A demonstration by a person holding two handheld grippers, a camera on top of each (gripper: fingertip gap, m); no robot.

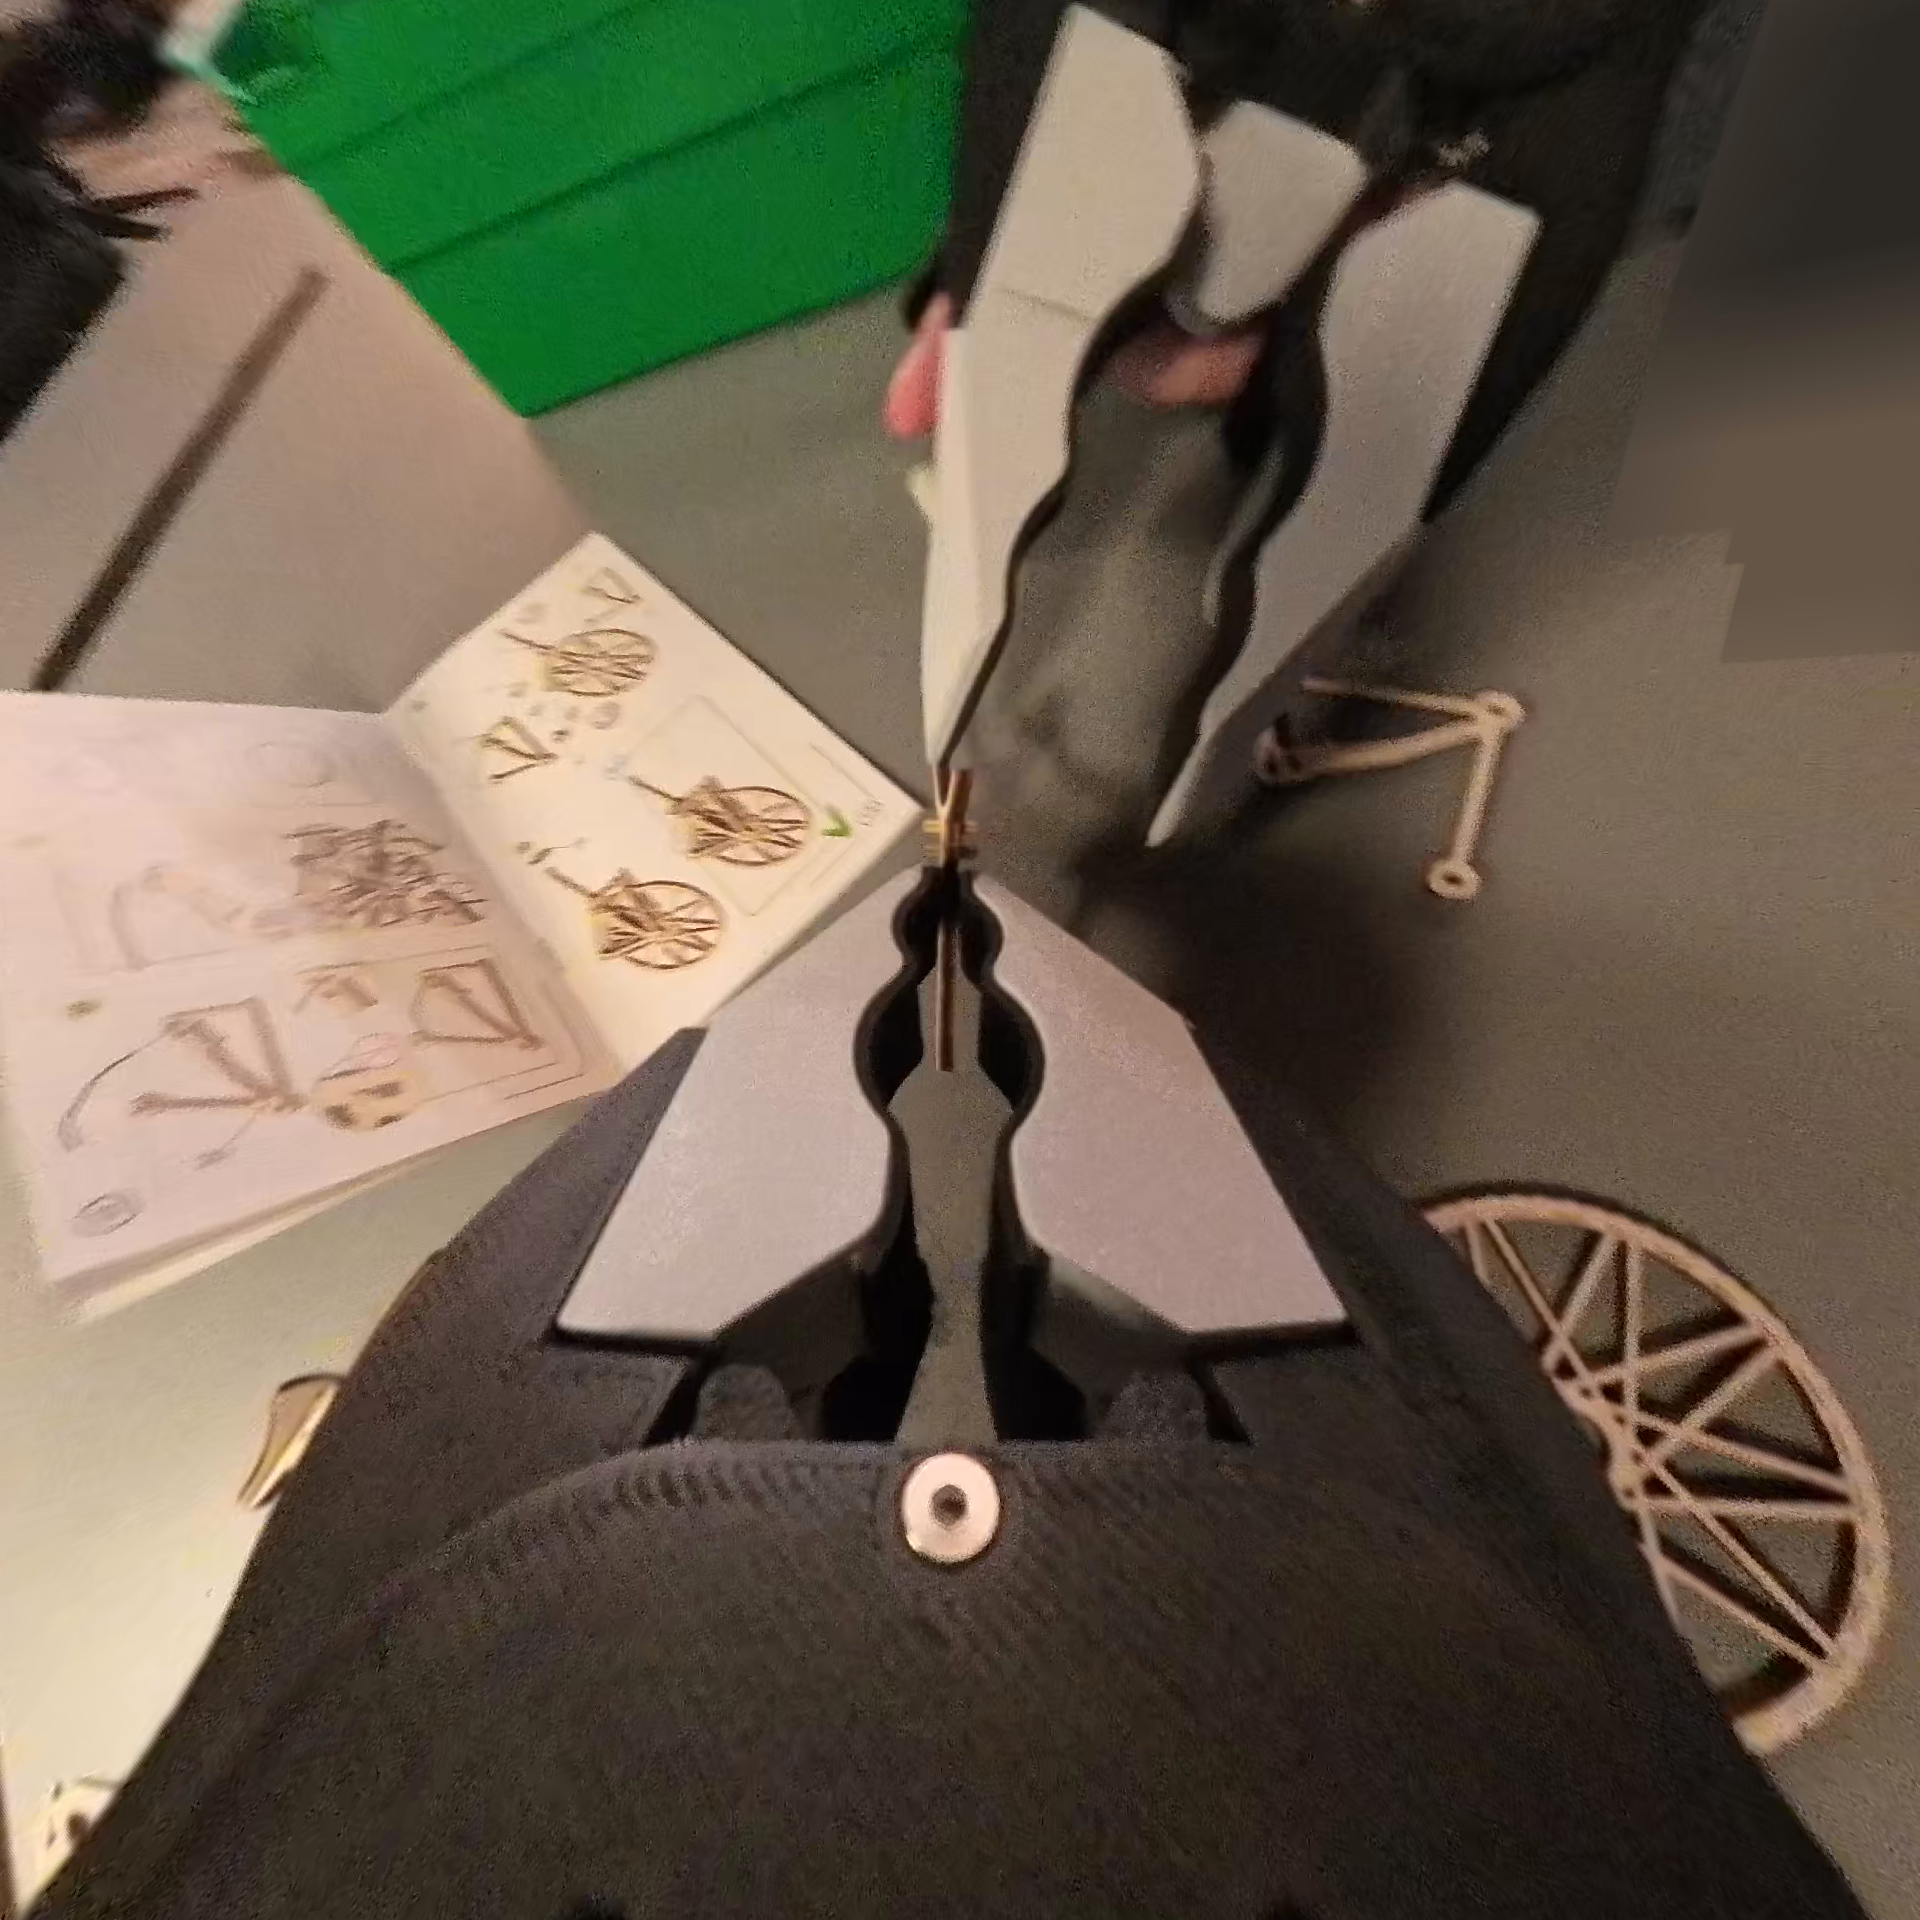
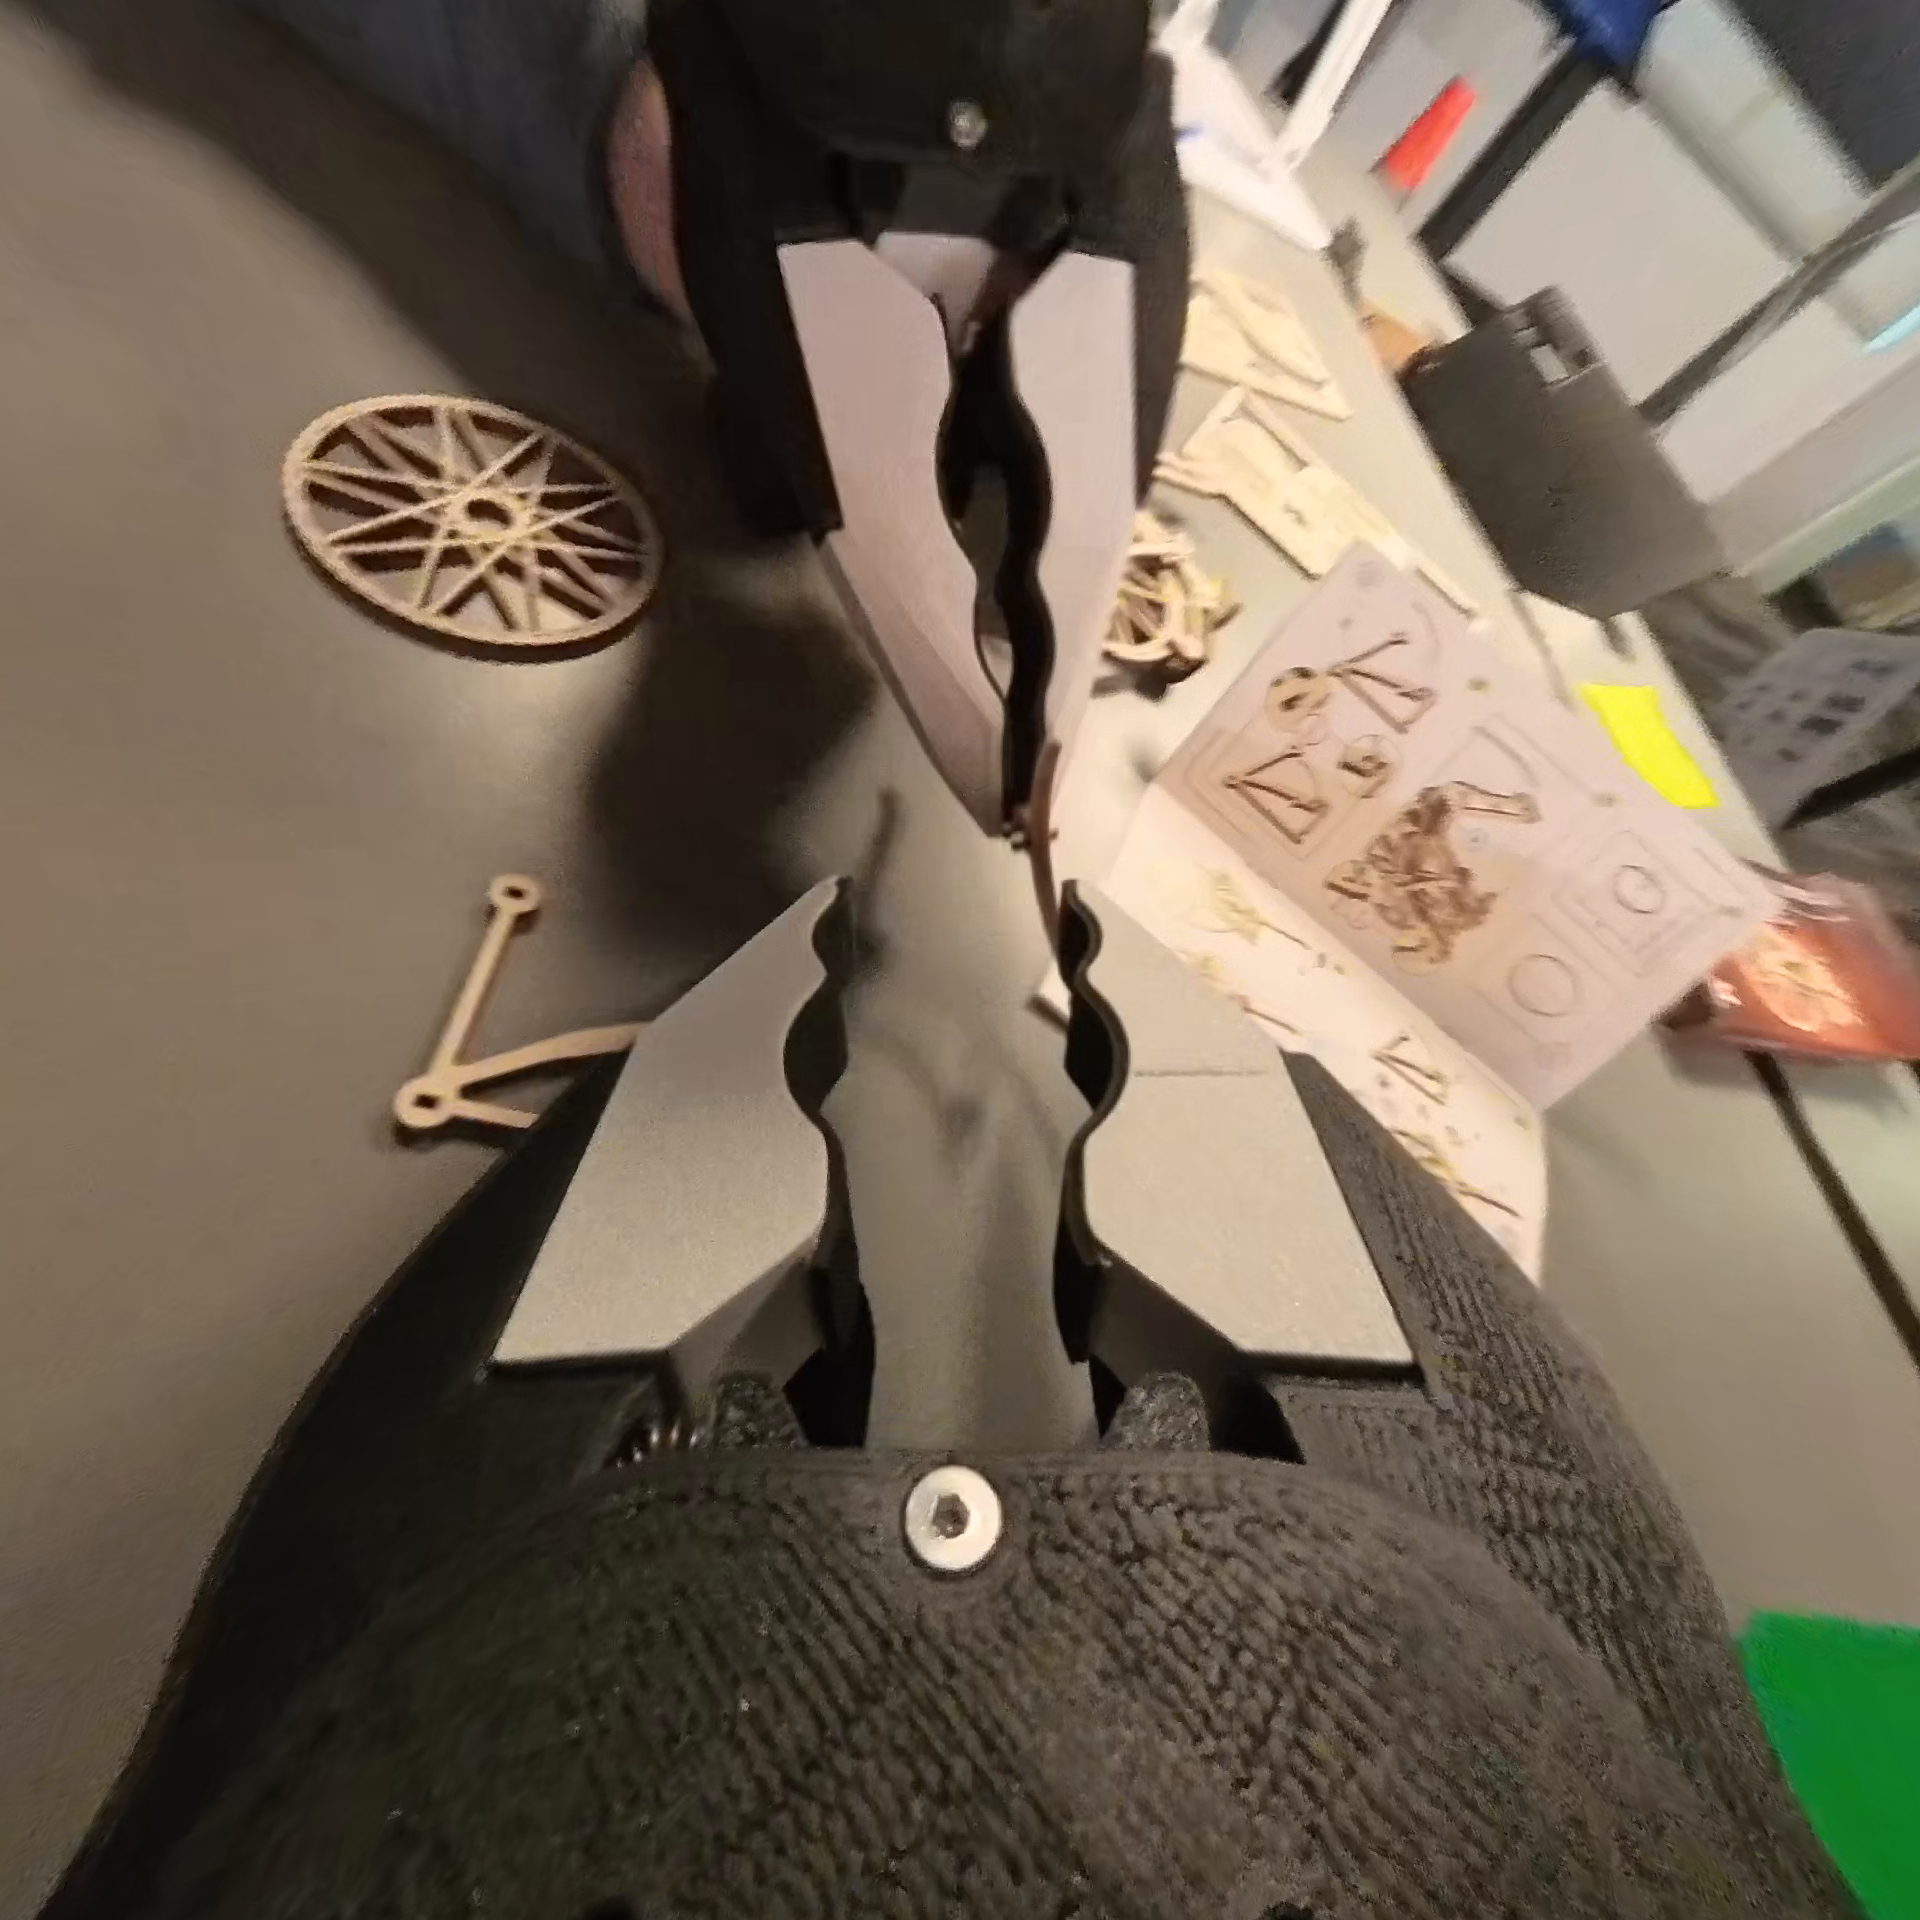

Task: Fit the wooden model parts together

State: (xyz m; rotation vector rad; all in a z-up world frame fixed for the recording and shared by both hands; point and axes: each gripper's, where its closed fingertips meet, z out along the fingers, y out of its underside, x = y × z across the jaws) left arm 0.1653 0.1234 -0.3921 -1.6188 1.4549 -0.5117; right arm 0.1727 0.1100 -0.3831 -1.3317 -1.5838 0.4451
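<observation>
While left tongs [image 1: 943, 894] pinch wooden strip [image 1: 943, 997], right tongs [image 2: 956, 914] spread, strip beside.

Pale laser-cut wood forms the spoked wheel [image 2: 473, 525]; the desk [image 2: 208, 779] looks smooth matt grey, the booklet [image 1: 312, 935] paper, the fingers [image 2: 686, 1174] matt grey plastic.

You get dim, warm light from above; soft shadows pool on table [image 1: 1662, 987] under grippers. Both views blur throughout, worst at edges. Fisheye bends rims. Booklet [image 1: 312, 935] glares pale.
</observation>
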